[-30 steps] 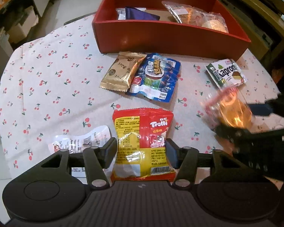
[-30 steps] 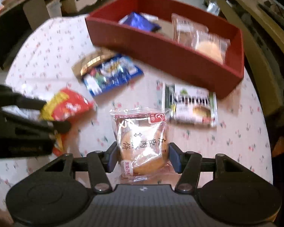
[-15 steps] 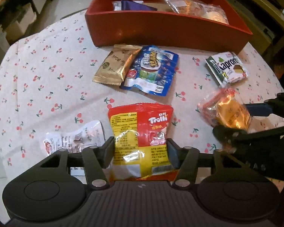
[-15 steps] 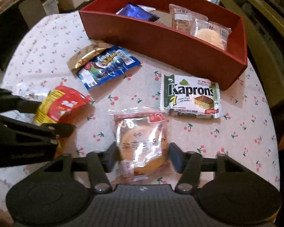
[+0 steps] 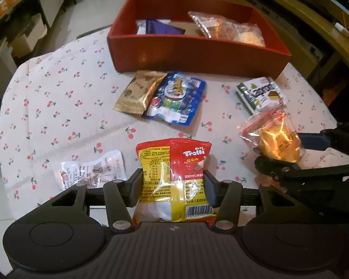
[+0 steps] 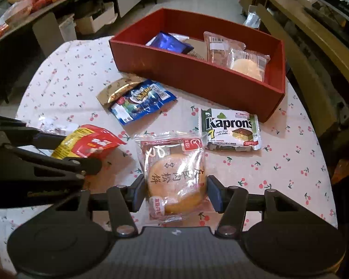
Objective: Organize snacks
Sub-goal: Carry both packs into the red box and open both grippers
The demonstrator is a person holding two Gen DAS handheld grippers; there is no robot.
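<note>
My left gripper is shut on a red and yellow Trolli bag, held above the cherry-print table; the bag also shows in the right wrist view. My right gripper is shut on a clear-wrapped round cake, which also shows in the left wrist view. The red box stands at the far side and holds a blue packet and two clear-wrapped pastries. Both grippers are well short of the box.
On the table lie a gold packet, a blue candy bag, a Kaprons wafer pack and a silver-white wrapper. Shelves and boxes stand beyond the table's left edge, wooden furniture to the right.
Both grippers have lifted and pulled back a little with their snacks, so more of the box's inside shows. The snacks on the table have not moved.
</note>
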